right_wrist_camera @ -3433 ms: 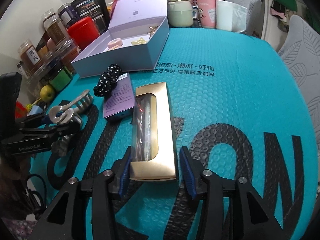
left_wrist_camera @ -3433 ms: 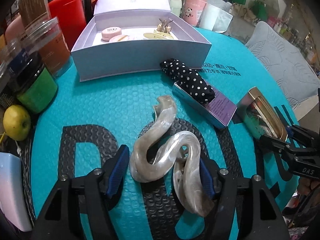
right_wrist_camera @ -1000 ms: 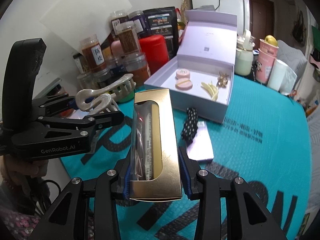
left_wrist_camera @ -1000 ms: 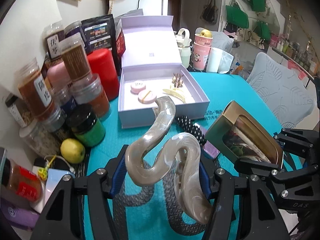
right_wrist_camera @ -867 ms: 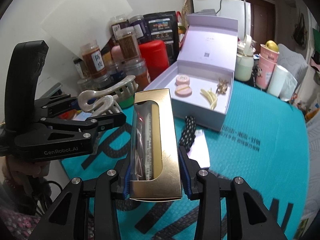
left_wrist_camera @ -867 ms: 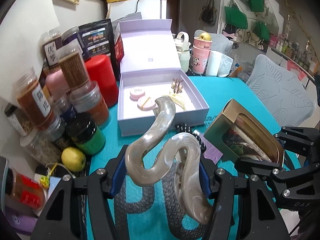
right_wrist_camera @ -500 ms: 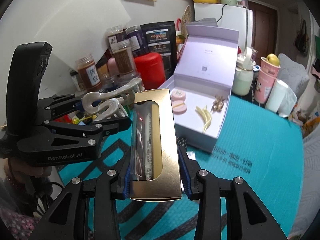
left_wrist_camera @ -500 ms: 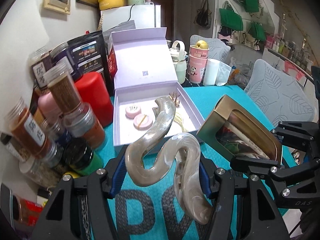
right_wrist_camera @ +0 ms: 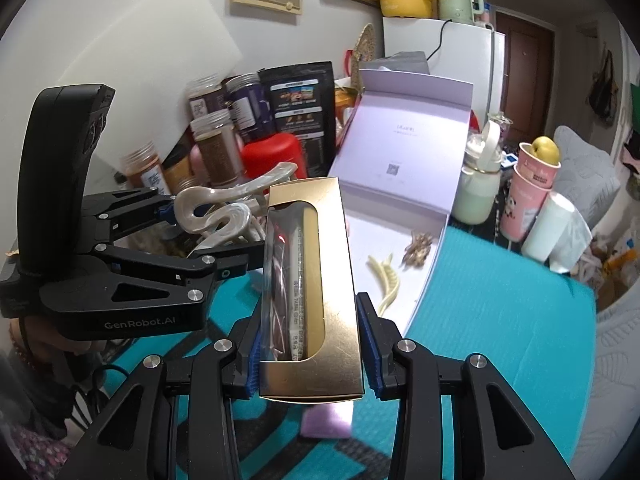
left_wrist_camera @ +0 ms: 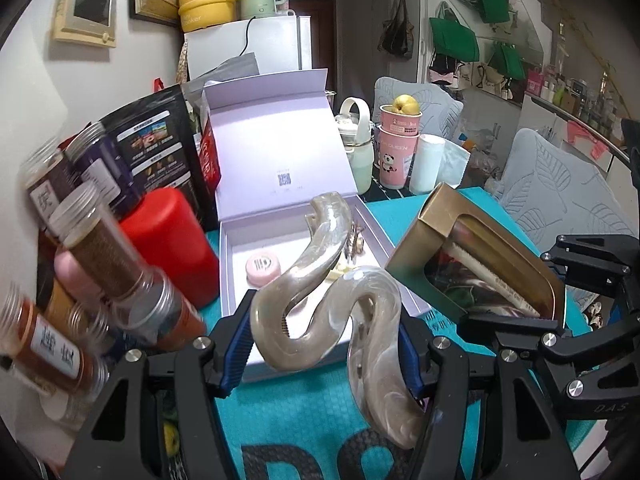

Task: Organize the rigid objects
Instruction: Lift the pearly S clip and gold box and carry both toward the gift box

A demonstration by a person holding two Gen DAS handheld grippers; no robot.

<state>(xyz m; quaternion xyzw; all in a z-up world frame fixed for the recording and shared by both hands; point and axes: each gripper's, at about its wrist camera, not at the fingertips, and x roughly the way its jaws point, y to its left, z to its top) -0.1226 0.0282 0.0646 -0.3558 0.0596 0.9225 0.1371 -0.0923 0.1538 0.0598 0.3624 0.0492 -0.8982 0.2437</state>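
**Both grippers loaded, hanging over the teal mat by the open box**

Left gripper (left_wrist_camera: 326,354): clamped on a big pearly hair claw (left_wrist_camera: 332,300), blue pads pressing on both sides of its curvy body. Claw held clear of the teal mat (left_wrist_camera: 312,412), sticking up and away from the camera toward 12 o'clock, overlapping the view of the lilac gift box (left_wrist_camera: 280,240) behind it.

Right gripper (right_wrist_camera: 310,346): shut tight on a gold window box (right_wrist_camera: 316,280), pads squeezing its long sides, box pointing to 12 o'clock. Looks like a pen or similar behind the clear window, hard to read the print.

Seen from the right wrist: left gripper at about 9 o'clock, claw just beside the gold box's far end. Gift box at 1 o'clock, lid propped open, with a pale comb-like clip (right_wrist_camera: 386,278) and a small gold clip (right_wrist_camera: 418,250) on its floor. From the left wrist, also a round pink thing (left_wrist_camera: 263,266) in there.

Red canister (left_wrist_camera: 172,248) and spice jars (left_wrist_camera: 100,248) crowded at 9 to 10 o'clock of the gift box. Pink cups (right_wrist_camera: 530,196) with a yellow fruit on top at 2 o'clock.
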